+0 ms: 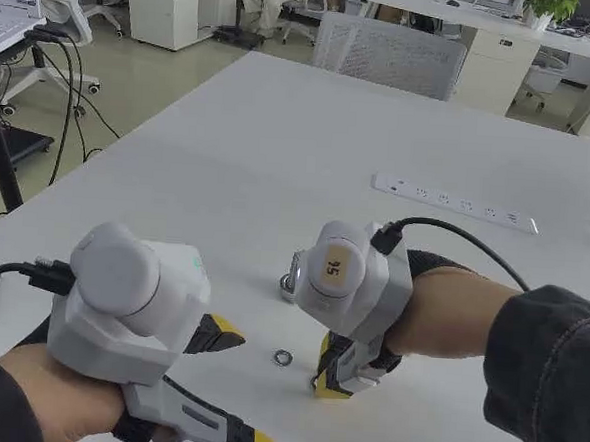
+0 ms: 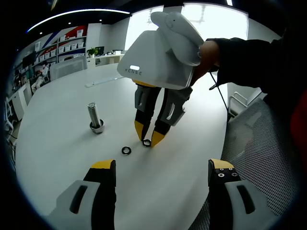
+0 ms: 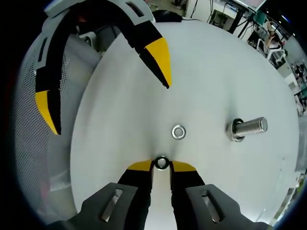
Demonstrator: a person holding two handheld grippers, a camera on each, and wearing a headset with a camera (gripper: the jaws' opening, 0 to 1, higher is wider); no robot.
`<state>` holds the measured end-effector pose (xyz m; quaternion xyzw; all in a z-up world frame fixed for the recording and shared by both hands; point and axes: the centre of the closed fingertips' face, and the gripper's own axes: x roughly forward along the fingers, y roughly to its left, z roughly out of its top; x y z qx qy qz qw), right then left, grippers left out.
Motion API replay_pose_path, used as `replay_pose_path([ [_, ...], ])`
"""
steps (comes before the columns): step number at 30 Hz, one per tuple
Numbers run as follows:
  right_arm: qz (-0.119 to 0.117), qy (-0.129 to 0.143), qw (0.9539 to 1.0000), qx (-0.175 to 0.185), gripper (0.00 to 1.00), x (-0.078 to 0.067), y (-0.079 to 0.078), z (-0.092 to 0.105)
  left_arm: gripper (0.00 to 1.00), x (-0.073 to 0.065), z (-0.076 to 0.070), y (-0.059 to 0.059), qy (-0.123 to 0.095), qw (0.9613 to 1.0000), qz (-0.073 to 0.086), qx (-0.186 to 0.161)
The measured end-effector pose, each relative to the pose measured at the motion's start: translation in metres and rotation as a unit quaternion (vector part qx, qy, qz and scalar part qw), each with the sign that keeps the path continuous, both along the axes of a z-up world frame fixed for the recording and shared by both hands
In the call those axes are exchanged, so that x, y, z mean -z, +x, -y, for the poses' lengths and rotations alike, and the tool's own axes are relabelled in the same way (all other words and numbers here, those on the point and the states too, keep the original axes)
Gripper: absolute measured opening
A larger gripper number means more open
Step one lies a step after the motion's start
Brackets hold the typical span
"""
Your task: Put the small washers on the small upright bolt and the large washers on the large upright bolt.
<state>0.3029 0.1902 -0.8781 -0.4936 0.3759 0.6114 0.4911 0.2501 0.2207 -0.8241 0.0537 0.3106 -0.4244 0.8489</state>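
A washer (image 3: 161, 163) is being pinched between the nearly closed tips of the right gripper (image 2: 149, 140), low against the worktop (image 1: 279, 160) toward its near edge. A second washer (image 1: 283, 358) is lying loose just beside those tips. The upright bolt (image 2: 94, 117) is standing near, apart from both washers. The left gripper (image 2: 162, 167) is hovering with its jaws spread wide, holding nothing.

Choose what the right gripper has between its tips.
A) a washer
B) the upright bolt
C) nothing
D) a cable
A: in the right gripper view, a washer sits pinched between the tips of the right gripper, while a second washer lies loose nearby and the bolt stands apart.
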Motion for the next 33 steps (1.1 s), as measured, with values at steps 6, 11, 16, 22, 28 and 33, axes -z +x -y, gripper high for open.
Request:
replay_pose_path([
  [6,-0.001,0.001,1.0,-0.003,0.14,0.0,0.0,0.0,0.78,0.0,0.0,0.0,0.0,1.0,-0.001,-0.001],
  [11,0.002,0.002,1.0,-0.005,0.14,-0.001,0.001,0.001,0.78,0.001,0.0,0.0,0.002,1.0,-0.001,0.0],
  [16,0.005,-0.005,1.0,-0.001,0.14,-0.001,0.003,0.009,0.78,0.0,0.0,0.0,0.001,1.0,-0.001,-0.001],
  [22,0.005,-0.009,0.9999,0.006,0.14,-0.003,0.004,0.018,0.78,0.0,0.0,0.0,0.003,1.0,-0.001,0.001],
  [28,0.006,-0.012,0.9998,0.016,0.14,-0.005,0.006,0.031,0.78,-0.001,0.001,-0.001,0.003,1.0,-0.002,0.002],
  [33,0.009,-0.014,0.9994,0.029,0.14,-0.007,0.008,0.044,0.78,0.0,0.001,-0.001,0.003,1.0,-0.002,0.005],
])
